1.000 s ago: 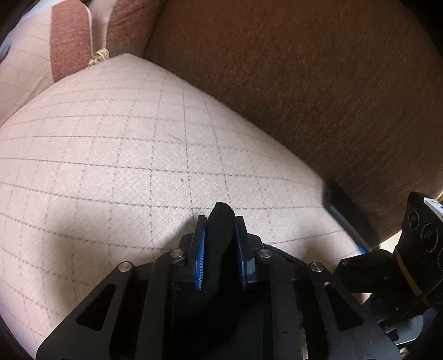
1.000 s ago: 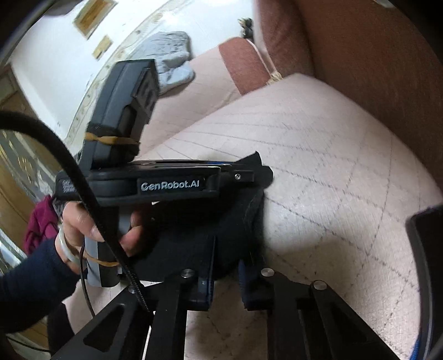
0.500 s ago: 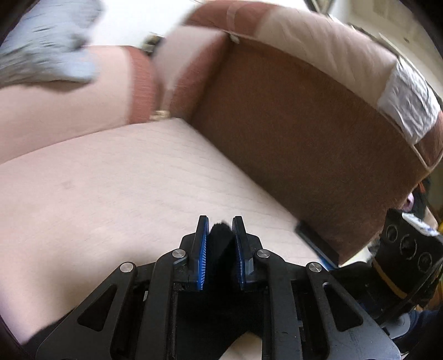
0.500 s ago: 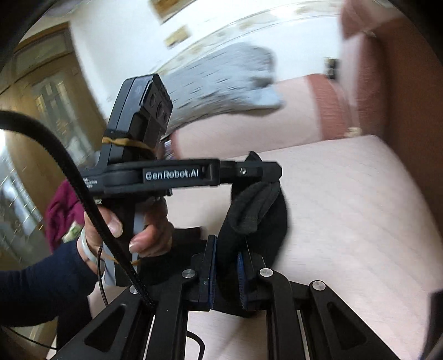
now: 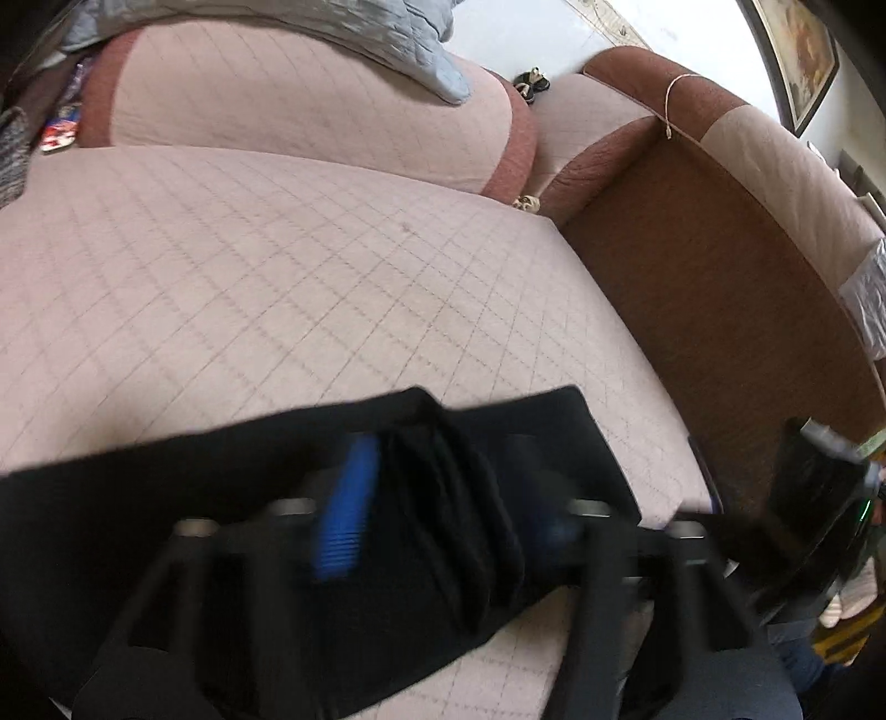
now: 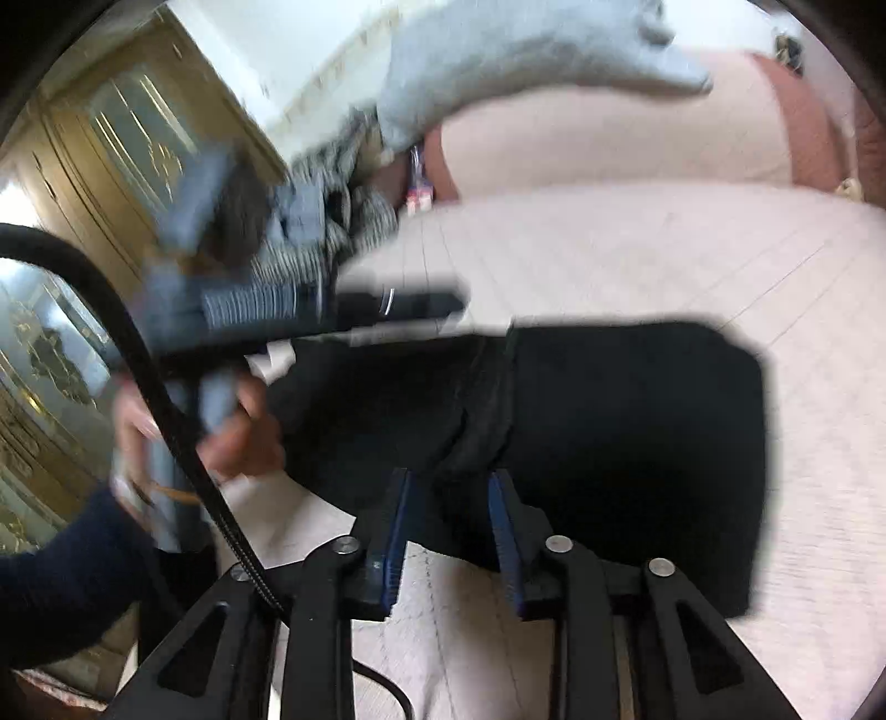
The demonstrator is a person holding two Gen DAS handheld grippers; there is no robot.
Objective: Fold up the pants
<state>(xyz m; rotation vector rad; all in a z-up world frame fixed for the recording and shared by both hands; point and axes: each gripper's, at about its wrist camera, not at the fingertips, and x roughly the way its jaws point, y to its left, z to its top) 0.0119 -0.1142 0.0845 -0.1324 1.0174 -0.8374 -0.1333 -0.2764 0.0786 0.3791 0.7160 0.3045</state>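
Observation:
The black pants (image 5: 138,498) lie folded in a flat band on the pink quilted sofa seat (image 5: 277,277). My left gripper (image 5: 446,520) is blurred and its jaws are opening. A bunched ridge of the black cloth stands loose between its blue pads (image 5: 343,509). In the right wrist view the pants (image 6: 637,443) form a dark rectangle. My right gripper (image 6: 449,526) hovers at their near edge with its jaws opening. A raised fold of cloth (image 6: 476,421) sits at its fingertips, and the pads do not press it. A hand (image 6: 238,426) holds the left gripper (image 6: 332,304) there.
The brown sofa backrest (image 5: 720,288) rises on the right. A second pink cushion (image 5: 304,111) with a grey quilted blanket (image 5: 387,33) on it lies beyond the seat. A pile of grey clothes (image 6: 338,221) and a golden cabinet (image 6: 111,166) stand to the left.
Both grippers swung across the seat with the black cloth pinched in them. Their jaws have now parted, and the cloth lies spread on the cushion.

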